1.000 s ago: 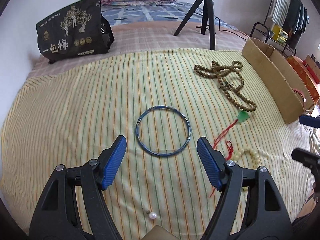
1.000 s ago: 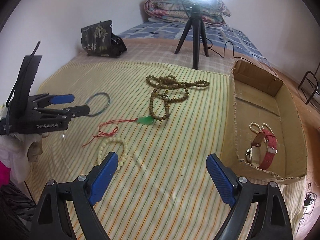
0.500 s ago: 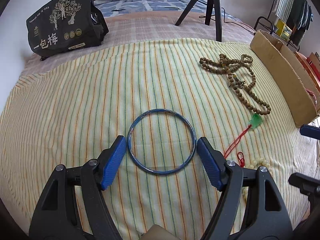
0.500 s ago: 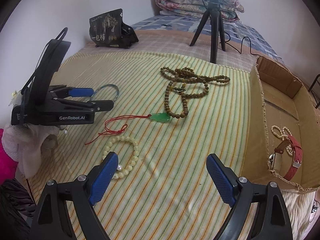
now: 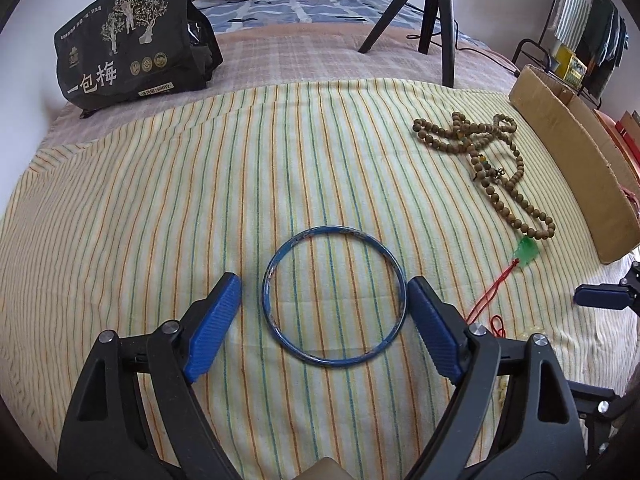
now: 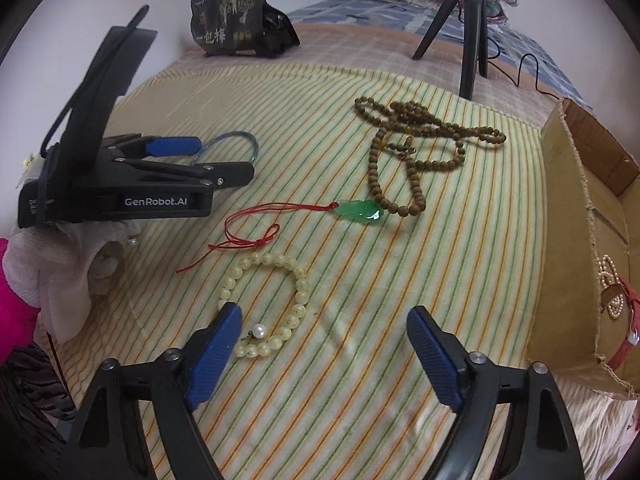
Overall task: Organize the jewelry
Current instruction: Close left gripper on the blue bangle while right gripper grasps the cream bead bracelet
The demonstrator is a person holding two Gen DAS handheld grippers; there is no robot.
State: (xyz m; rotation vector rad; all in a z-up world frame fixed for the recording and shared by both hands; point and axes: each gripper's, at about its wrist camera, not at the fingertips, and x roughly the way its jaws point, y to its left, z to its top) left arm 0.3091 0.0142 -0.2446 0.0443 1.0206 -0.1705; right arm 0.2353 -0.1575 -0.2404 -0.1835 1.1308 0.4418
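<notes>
Striped bedspread (image 5: pixel 200 184) under everything. Blue bangle (image 5: pixel 334 298) flat on it, straddled by left gripper (image 5: pixel 324 312): jaws wide and opening, right pad at the rim, perhaps touching, left pad clear. Nearer than right gripper (image 6: pixel 324 340), closing on nothing, cream bead bracelet (image 6: pixel 276 300) by its left pad. Cardboard box (image 5: pixel 572 168) well off to the right.
</notes>
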